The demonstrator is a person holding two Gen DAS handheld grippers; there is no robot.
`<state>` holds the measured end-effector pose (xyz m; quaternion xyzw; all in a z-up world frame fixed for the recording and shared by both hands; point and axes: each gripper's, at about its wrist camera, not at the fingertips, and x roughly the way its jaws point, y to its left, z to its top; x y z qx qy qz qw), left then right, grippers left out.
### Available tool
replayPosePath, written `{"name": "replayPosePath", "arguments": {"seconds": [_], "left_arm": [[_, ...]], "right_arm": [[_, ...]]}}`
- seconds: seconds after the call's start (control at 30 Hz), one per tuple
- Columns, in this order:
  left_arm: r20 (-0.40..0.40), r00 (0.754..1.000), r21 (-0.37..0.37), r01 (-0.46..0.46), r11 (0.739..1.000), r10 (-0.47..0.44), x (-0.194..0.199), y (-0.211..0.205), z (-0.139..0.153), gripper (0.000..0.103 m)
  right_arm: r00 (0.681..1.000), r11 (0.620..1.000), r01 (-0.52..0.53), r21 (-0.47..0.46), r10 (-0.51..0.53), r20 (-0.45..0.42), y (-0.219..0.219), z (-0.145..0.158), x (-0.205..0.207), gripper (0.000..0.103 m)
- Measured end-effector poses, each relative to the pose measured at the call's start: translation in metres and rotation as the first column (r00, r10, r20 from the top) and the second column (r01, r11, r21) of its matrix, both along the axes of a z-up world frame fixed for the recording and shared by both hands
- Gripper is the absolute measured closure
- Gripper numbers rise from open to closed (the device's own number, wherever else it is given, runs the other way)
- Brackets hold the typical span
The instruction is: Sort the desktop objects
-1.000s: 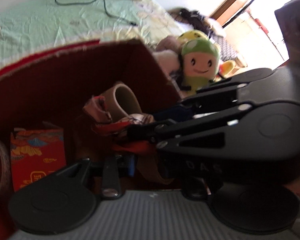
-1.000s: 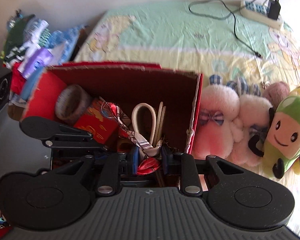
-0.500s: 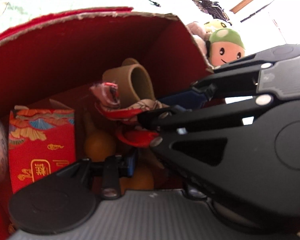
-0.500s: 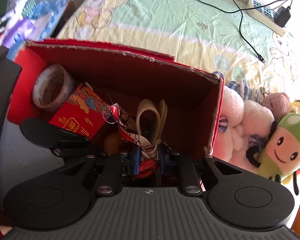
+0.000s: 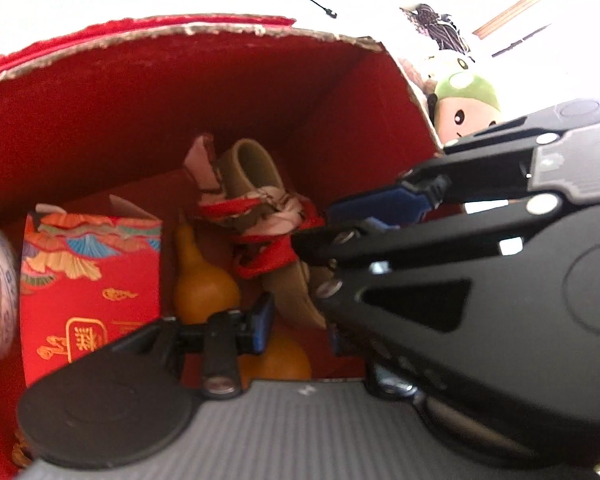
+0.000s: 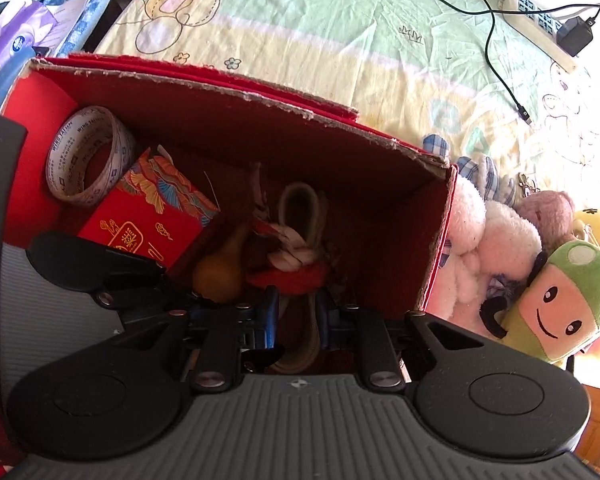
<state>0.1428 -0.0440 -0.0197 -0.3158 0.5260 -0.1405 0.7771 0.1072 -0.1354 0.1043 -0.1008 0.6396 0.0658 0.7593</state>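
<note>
The red box [image 6: 432,248] is open at the top, but its floor is crowded: the tape roll [image 6: 90,156] and red packet [image 6: 152,216] fill the left, and the gourd [image 6: 220,276], the beige strap [image 6: 300,208] and the scarf [image 6: 296,256] fill the middle. Bare floor remains only at the right, beside the wall. Plush toys [image 6: 500,248] press on that wall from outside, and far behind the box the bedsheet [image 6: 320,32] lies free
</note>
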Motion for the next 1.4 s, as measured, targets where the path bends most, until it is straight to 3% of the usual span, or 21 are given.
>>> {"name": "replayPosePath", "arguments": {"seconds": [0.13, 0.3, 0.4, 0.47, 0.57, 0.67, 0.73, 0.83, 1.1, 1.2, 1.4], "left_arm": [[-0.034, 0.999, -0.02, -0.001, 1.0, 0.001, 0.004, 0.002, -0.003, 0.082], [-0.055, 0.998, -0.031, -0.029, 0.999, 0.028, 0.011, 0.006, 0.004, 0.082], [-0.047, 0.995, 0.065, -0.082, 0.995, 0.085, 0.019, 0.012, 0.012, 0.082], [-0.065, 0.993, 0.088, -0.091, 0.992, 0.097, 0.024, 0.016, 0.009, 0.083], [-0.083, 0.991, 0.072, -0.096, 0.993, 0.102, 0.028, 0.019, 0.006, 0.083], [-0.076, 0.993, 0.104, -0.087, 0.991, 0.095, 0.035, 0.015, 0.008, 0.083], [-0.086, 0.993, 0.127, -0.073, 0.989, 0.084, 0.042, 0.013, 0.006, 0.083], [-0.089, 0.994, 0.163, -0.05, 0.985, 0.065, 0.045, 0.003, 0.005, 0.083], [-0.093, 0.996, 0.262, 0.007, 0.965, 0.018, 0.048, -0.017, 0.008, 0.083], [-0.091, 0.996, 0.303, 0.043, 0.952, -0.016, 0.051, -0.025, 0.011, 0.082], [-0.09, 0.994, 0.299, 0.092, 0.95, -0.068, 0.053, -0.031, 0.013, 0.083]], "right_arm": [[0.999, 1.0, 0.012, 0.028, -0.013, 0.043, -0.005, 0.005, -0.001, 0.085], [0.971, 0.992, 0.068, 0.108, -0.091, 0.221, -0.025, 0.028, -0.006, 0.079], [0.958, 0.976, 0.077, 0.204, -0.129, 0.258, -0.035, 0.035, -0.013, 0.08], [0.946, 0.974, 0.071, 0.217, -0.134, 0.294, -0.036, 0.036, -0.018, 0.08], [0.918, 0.965, 0.095, 0.244, -0.18, 0.353, -0.044, 0.034, -0.026, 0.081], [0.896, 0.949, 0.126, 0.29, -0.234, 0.377, -0.057, 0.034, -0.024, 0.082], [0.871, 0.94, 0.145, 0.31, -0.27, 0.411, -0.059, 0.032, -0.028, 0.09], [0.831, 0.933, 0.168, 0.318, -0.307, 0.463, -0.057, 0.023, -0.035, 0.093], [0.782, 0.925, 0.195, 0.326, -0.347, 0.517, -0.055, 0.017, -0.045, 0.096], [0.775, 0.916, 0.203, 0.346, -0.366, 0.515, -0.059, 0.017, -0.046, 0.098], [0.777, 0.917, 0.199, 0.347, -0.363, 0.514, -0.061, 0.018, -0.048, 0.1]]}}
